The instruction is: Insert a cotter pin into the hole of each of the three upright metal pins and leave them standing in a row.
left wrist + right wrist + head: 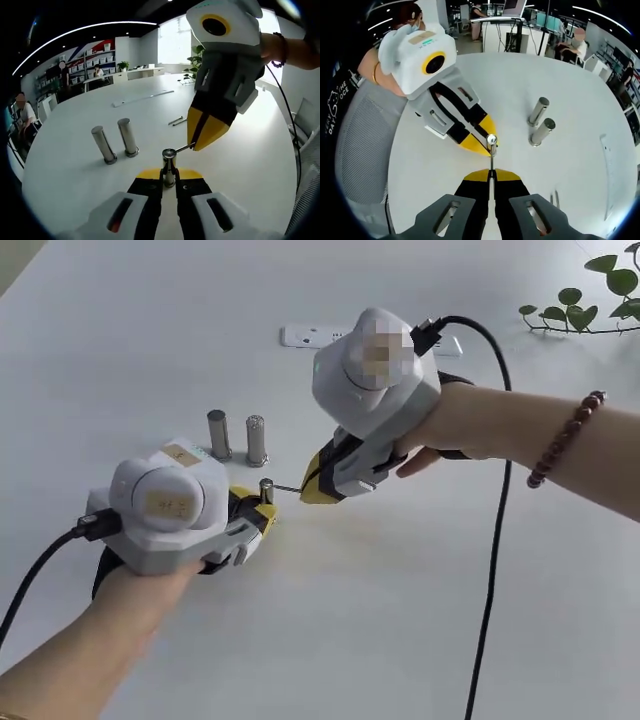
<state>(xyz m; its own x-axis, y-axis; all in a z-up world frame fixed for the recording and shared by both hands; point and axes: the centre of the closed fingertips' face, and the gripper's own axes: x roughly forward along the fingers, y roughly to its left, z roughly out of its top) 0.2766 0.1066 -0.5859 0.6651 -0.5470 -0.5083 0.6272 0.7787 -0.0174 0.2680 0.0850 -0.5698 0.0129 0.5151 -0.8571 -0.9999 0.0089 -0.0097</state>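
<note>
My left gripper is shut on a short steel pin, held upright on the white table. My right gripper is shut on a thin cotter pin, and its tip meets the head of that steel pin. In the left gripper view the right gripper comes in from the upper right with the cotter pin at the pin's top. Two more steel pins stand side by side behind, apart from both grippers.
A white power strip lies at the back of the table, with a leafy plant at the far right. A black cable trails from the right gripper. Loose cotter pins lie beyond the held pin.
</note>
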